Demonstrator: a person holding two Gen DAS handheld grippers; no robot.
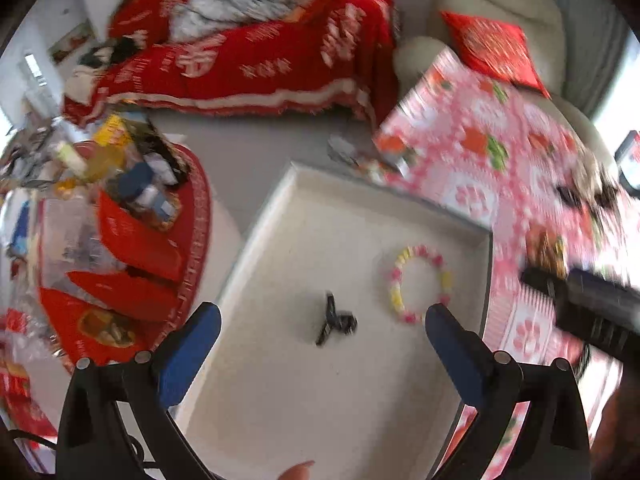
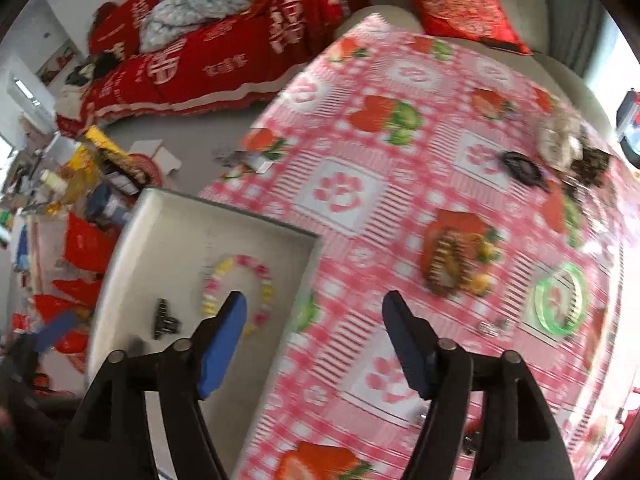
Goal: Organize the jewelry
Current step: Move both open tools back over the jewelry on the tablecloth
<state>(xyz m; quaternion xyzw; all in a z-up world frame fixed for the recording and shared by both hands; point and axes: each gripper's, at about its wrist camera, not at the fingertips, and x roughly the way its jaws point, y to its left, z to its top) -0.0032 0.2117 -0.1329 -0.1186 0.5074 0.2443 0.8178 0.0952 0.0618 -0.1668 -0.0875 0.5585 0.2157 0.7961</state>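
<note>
Both jaws standing wide, gripping nothing: left gripper (image 1: pixel 322 322), right gripper (image 2: pixel 314 312). Pink-yellow beaded bracelet (image 1: pixel 418 282) and small black hair clip (image 1: pixel 334 320) lying mid-frame in shallow white tray (image 1: pixel 280 220).

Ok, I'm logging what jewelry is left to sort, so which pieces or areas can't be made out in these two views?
- Small silver piece, right wrist view: too small and blurred to identify.
- Pale and dark heap at the tablecloth's far edge, right wrist view: motion blur hides what it contains.
- Brown beaded item, left wrist view: partly covered by the right gripper's body.
- Tray near edge, both views: cut off behind the gripper bodies.
</note>
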